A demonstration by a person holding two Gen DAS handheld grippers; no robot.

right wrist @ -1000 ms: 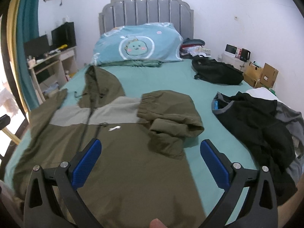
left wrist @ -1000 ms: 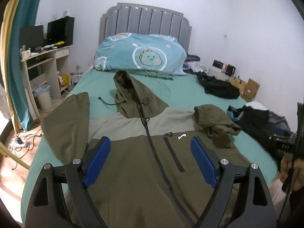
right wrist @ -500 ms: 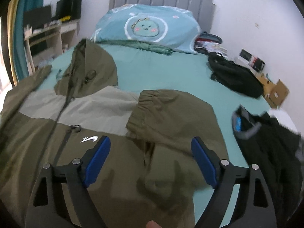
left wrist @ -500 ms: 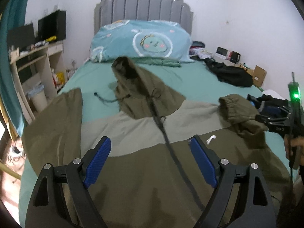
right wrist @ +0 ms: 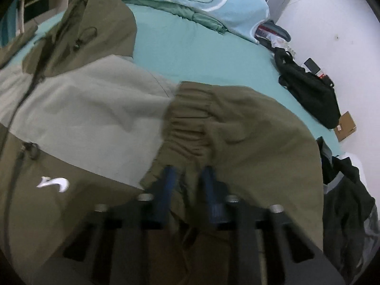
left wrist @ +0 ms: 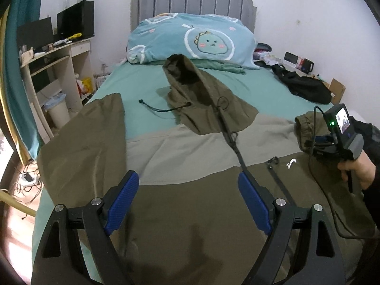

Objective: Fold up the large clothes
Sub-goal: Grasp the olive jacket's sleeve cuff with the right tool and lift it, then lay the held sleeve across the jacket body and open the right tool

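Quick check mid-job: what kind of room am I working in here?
Most likely a home bedroom: the jacket lies on a bed with a padded headboard, a cartoon pillow, and a desk alongside.

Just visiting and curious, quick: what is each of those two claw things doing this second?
Left gripper: open, empty, above the olive-green hooded jacket.
Right gripper: closed on the jacket's bunched sleeve near its elastic cuff.
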